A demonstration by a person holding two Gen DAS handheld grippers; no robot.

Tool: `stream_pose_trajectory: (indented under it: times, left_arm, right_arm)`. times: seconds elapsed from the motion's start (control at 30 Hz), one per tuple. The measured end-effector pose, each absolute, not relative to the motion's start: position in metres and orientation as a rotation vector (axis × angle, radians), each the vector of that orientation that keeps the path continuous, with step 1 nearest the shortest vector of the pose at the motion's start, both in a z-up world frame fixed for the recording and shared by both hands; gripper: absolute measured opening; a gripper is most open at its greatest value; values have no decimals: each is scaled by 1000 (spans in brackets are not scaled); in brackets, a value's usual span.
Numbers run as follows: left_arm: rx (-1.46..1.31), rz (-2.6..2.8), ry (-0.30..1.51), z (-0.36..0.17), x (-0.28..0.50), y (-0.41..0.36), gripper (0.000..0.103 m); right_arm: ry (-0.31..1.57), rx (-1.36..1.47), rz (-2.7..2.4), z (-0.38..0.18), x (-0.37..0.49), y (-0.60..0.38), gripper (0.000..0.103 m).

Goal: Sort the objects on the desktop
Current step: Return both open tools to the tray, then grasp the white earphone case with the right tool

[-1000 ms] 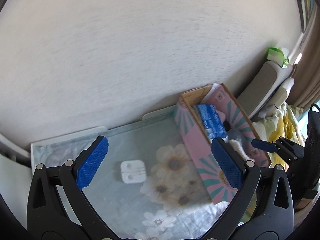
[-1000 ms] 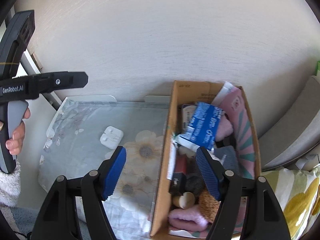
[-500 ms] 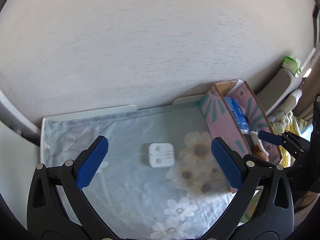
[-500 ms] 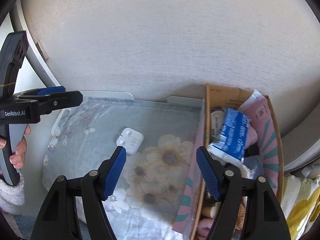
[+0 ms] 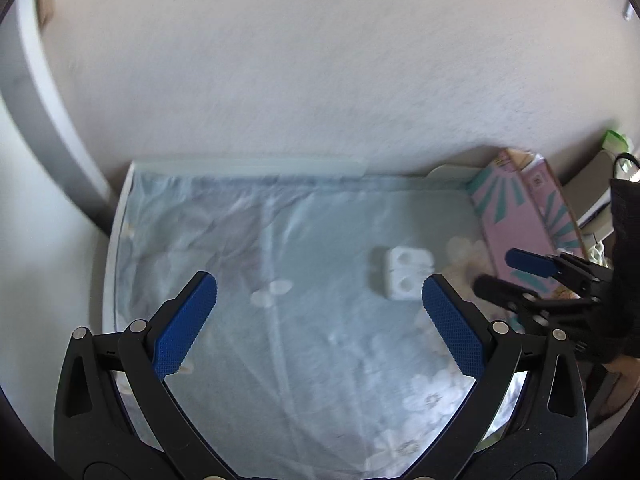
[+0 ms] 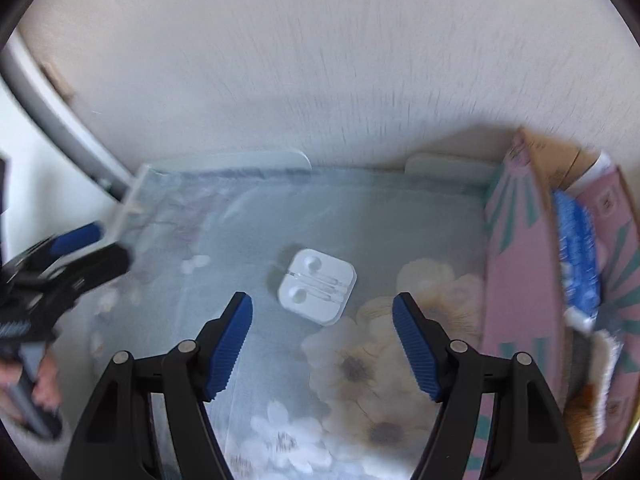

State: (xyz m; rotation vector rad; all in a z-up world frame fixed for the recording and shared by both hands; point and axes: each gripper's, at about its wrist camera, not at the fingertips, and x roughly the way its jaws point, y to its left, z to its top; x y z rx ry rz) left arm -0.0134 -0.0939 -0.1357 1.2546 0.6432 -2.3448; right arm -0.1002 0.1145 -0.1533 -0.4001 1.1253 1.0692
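Seen at far left of the right wrist view: left gripper (image 6: 86, 246), blurred there, gripped by a hand (image 6: 38, 384) low at the edge. In its own view, blue-padded jaws spread wide and empty over the pale blue floral cloth covering the worktop (image 5: 224, 240). Near the middle of that cloth, lying flat and alone: a small white square plastic earphone case (image 6: 317, 293), the only loose thing on the worktop. Hovering just short of it, right gripper (image 6: 322, 322), jaws parted wider than the case, nothing pinched, the case a little ahead of the tips and roughly centred between them. Further right, standing against the wall: a pink cardboard box with teal rays (image 6: 516, 264), a blue packet (image 6: 578, 256) upright inside among other stowed things. Judged as the reach step of picking up the case. Called for next: lowering until the pads flank two opposite edges, squaring to them, then closing gently, since smooth, thin and likely to skid on the cloth.
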Motion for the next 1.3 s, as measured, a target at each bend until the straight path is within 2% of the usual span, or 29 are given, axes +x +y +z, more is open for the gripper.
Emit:
stream_pose_trajectory:
  times: [0.07,0.27,0.33,0.43,0.47,0.53,0.6,0.9,1.3]
  left_arm:
    - [1269,-2319,673,-150,-9,-99,100]
    - [1338,-2280,722,-188,0,-109,84]
    - [1360,-2278,707,-195,1,-109,72]
    - [1405,-2273,673,-202,-1,-108,35]
    - [1413,-2279,658,-203,-1,-107,30]
    - [1428,-2286,647,-205,-2,-107,18]
    - [1443,-2282,646,-206,-2,-108,15]
    - [1411,-2313,592,-182,-13,-109,14]
    - [1340,-2498,472,-108,-87,-68,14]
  right_arm:
    - [1158,-407,1003,-174,-105,128,69]
    - [1244,-345,894,-215,-116,156,69]
    - [1224,-359,861,-220,-120,161,69]
    - [1181,-391,824,-223,-125,164,67]
    - [1170,-393,821,-225,-126,163,59]
    - [1142,-414,819,-224,-127,162,58]
    - [1143,-409,826,-224,-126,161,58]
    - [1143,-381,886,-201,-122,154,57]
    - [1048,-259,973,-86,-71,99,58]
